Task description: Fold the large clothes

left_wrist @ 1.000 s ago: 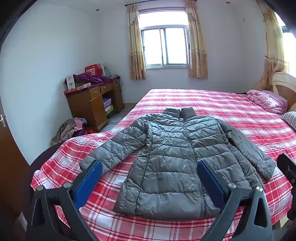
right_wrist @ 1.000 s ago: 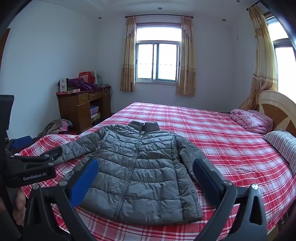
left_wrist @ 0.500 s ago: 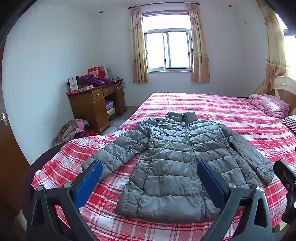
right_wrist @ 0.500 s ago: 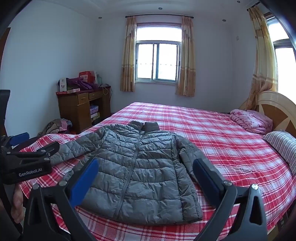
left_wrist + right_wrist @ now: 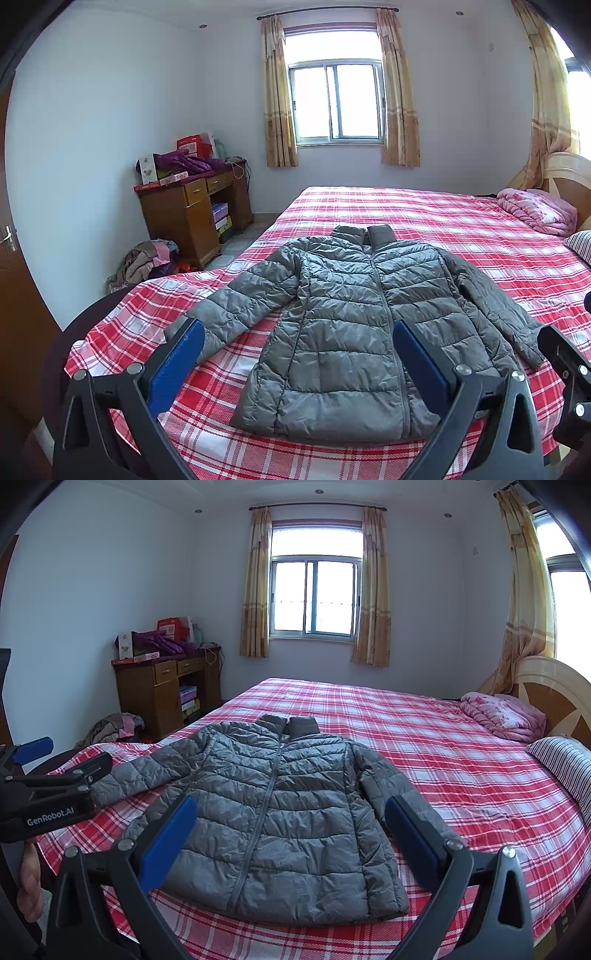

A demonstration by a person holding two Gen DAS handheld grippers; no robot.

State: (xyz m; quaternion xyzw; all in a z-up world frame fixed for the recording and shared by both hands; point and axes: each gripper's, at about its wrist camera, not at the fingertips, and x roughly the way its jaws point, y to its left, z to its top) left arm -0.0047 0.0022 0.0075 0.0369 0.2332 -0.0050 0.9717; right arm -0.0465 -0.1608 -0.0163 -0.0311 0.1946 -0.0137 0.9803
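A grey quilted puffer jacket [image 5: 354,317] lies flat, zipped, front up, on the red plaid bed [image 5: 424,214], collar toward the window, hem toward me. Its left sleeve spreads out to the left; its right sleeve lies along the body. My left gripper [image 5: 297,332] is open and empty, held above the hem near the bed's front edge. My right gripper [image 5: 290,810] is open and empty, also over the jacket [image 5: 273,805], on its right side. The left gripper shows at the left of the right wrist view [image 5: 44,782].
A pink folded quilt [image 5: 504,716] and a striped pillow [image 5: 565,764] lie by the wooden headboard [image 5: 554,686] at right. A wooden desk [image 5: 188,214] with clutter stands left of the bed, with a clothes pile [image 5: 144,258] on the floor. A door [image 5: 14,295] is at far left.
The left wrist view has tilted up and drawn back slightly, so the jacket sits lower in frame. The right gripper is nearly still. The jacket has not moved.
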